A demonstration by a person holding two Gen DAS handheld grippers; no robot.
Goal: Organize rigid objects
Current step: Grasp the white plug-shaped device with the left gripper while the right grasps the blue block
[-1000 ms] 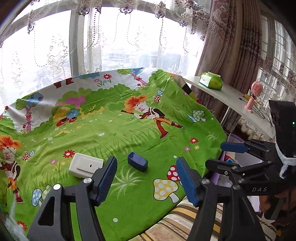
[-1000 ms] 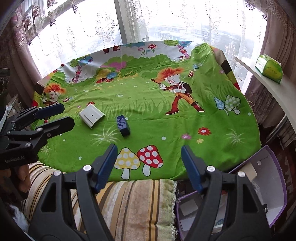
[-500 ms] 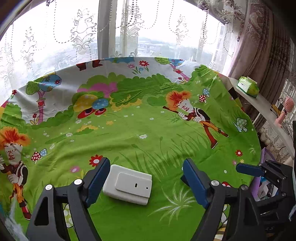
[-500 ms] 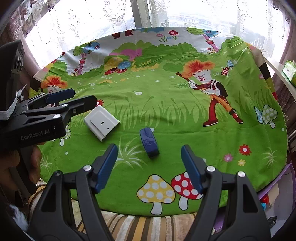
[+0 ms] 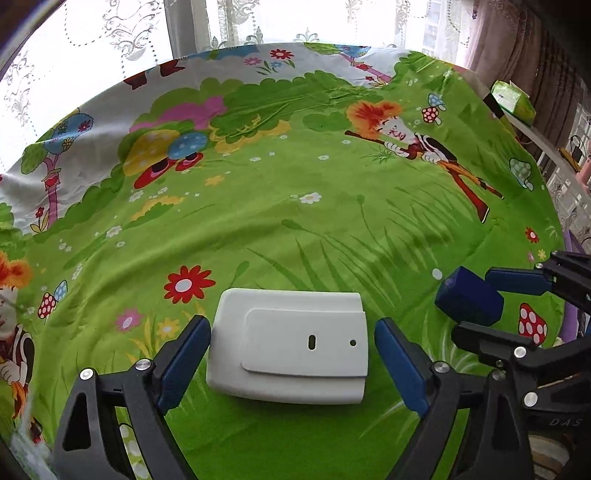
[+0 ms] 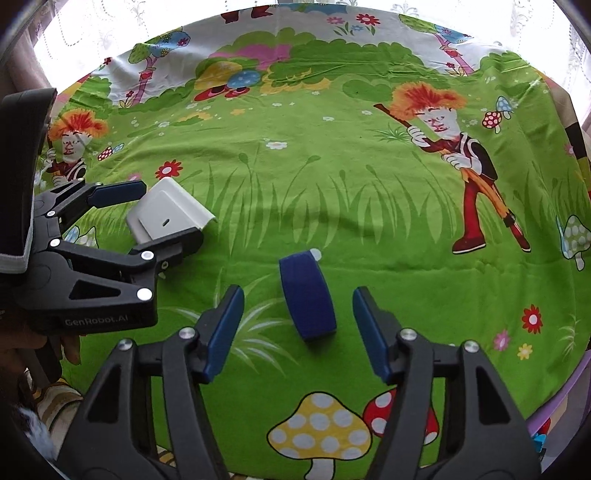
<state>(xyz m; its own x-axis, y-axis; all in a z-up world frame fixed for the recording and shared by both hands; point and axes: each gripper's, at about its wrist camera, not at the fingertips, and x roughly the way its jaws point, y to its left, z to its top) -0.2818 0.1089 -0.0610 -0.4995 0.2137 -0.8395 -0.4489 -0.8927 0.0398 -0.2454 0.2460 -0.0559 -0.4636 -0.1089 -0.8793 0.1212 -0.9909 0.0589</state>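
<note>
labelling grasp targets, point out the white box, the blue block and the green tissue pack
white box (image 5: 291, 347): left wrist view, raised top panel
blue block (image 6: 307, 295): right wrist view, top face
green tissue pack (image 5: 514, 99): left wrist view, side face

Bright daylight from the blown-out window (image 5: 258, 22) behind; soft shadows, sharp centre, strong fisheye bending and dark corners.

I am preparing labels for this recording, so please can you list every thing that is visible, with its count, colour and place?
white box: 1, white, on the cloth, between the left fingers, not yet gripped
blue block: 1, dark blue, on the cloth, between the right fingers, not yet touched
cartoon cloth: 1, mostly green, covers the surface
tissue pack: 1, green, on the shelf at far right
curtains: white lace, at the window behind
left gripper: 1, black with blue pads, jaws opening
right gripper: 1, black with blue pads, jaws closing
</note>
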